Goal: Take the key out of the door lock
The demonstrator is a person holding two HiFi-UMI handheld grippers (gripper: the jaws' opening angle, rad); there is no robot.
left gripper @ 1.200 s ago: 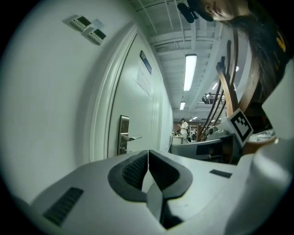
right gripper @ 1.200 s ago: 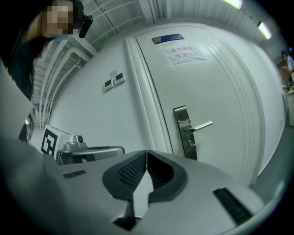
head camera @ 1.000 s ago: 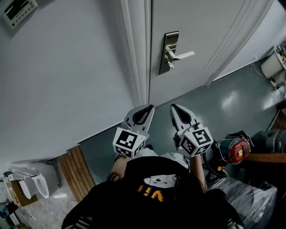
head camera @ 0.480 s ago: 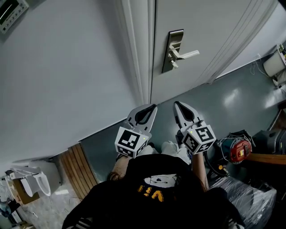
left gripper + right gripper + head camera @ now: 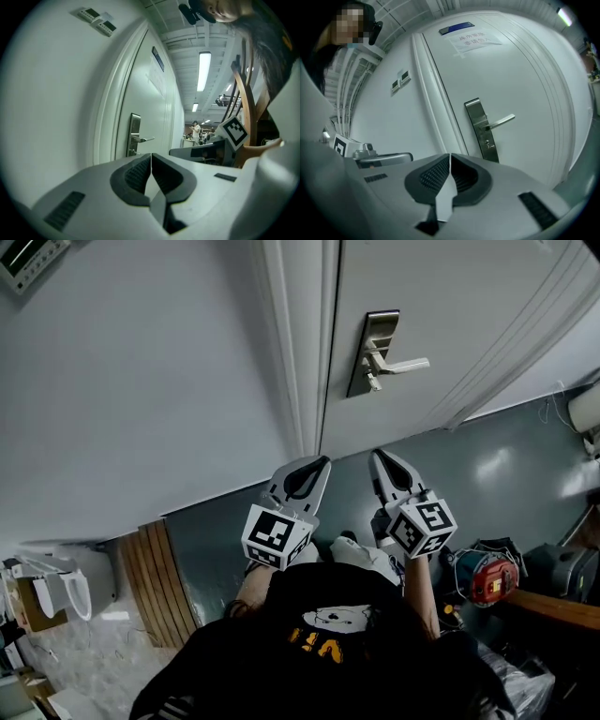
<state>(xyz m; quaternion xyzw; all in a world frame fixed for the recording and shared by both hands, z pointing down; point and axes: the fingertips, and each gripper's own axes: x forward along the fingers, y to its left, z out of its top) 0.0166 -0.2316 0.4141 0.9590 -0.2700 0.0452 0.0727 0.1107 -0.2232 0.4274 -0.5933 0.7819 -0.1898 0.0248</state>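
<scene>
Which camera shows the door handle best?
The right gripper view: the door handle faces it, large and unblocked, with its metal plate whole. The head view shows it small from above; the left gripper view sees it tiny, side-on.

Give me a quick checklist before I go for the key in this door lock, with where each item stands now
1. The key visible: ok, a small stub on the lock plate under the lever handle.
2. The right gripper empty: ok, nothing between its jaws.
3. Its jaws open for the key: not ok, shut.
4. The left gripper clear: ok, shut, empty, beside the right.
5. Reach: not ok, both are well short of the door.
6. Key's turned position: cannot tell, too small.
</scene>
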